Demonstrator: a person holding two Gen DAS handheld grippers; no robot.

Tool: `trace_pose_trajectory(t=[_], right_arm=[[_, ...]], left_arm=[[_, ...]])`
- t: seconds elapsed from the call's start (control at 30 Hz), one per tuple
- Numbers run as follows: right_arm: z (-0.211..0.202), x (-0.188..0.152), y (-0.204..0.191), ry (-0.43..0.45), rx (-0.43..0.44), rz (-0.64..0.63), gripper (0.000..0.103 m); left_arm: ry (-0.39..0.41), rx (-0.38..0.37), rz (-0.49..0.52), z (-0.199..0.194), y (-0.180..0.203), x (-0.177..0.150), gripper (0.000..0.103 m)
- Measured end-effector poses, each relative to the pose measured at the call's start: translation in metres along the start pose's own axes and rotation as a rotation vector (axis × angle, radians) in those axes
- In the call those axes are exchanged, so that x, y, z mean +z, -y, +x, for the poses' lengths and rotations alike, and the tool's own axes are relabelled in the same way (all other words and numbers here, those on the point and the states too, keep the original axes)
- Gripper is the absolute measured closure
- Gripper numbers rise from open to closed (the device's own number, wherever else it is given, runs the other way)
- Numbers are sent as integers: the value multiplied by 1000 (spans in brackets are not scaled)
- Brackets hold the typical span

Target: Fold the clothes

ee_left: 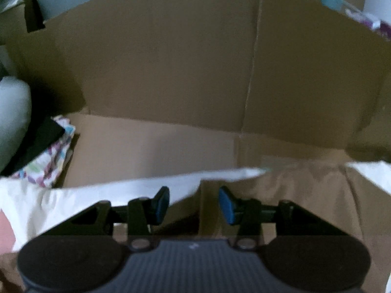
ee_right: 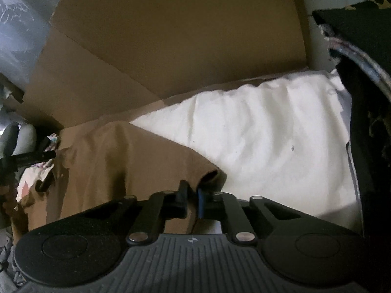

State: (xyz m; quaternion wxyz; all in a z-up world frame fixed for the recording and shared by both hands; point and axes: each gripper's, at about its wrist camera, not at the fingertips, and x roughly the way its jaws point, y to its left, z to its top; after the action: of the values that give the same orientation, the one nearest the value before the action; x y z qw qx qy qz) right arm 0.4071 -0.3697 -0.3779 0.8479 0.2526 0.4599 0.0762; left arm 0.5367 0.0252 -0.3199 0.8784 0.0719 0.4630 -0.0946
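Right gripper (ee_right: 191, 196) pinches brown garment (ee_right: 102, 161) (hem); left gripper (ee_left: 194, 204) gapes

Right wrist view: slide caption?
Right tongs shut on brown fabric garment over white cloth, cardboard backdrop.

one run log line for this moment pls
left gripper open, empty | right gripper shut on brown garment edge | white cloth beneath

Brown garment (ee_right: 102, 161) edge hidden inside right tool (ee_right: 192, 201); left view blurred throughout.
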Motion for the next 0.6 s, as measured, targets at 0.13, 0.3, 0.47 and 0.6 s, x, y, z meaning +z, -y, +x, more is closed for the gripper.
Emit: trace_pose_trajectory(t=[0.13,0.3,0.47,0.6], right_arm=[[-5,3,-5,6,-10,-25,102],[-15,10,-16,10,-26,-107,102],[-24,25,-17,32,-55,-148,102],[-28,40,-13,58,-84,-166,102]], left_arm=[[16,2,-5,-2,-8,9,55],[13,-5,-23,1,-19,11,55],[-9,-54,-54,7,-21,9,55],[-6,-109,-90,7,-20,11,55]])
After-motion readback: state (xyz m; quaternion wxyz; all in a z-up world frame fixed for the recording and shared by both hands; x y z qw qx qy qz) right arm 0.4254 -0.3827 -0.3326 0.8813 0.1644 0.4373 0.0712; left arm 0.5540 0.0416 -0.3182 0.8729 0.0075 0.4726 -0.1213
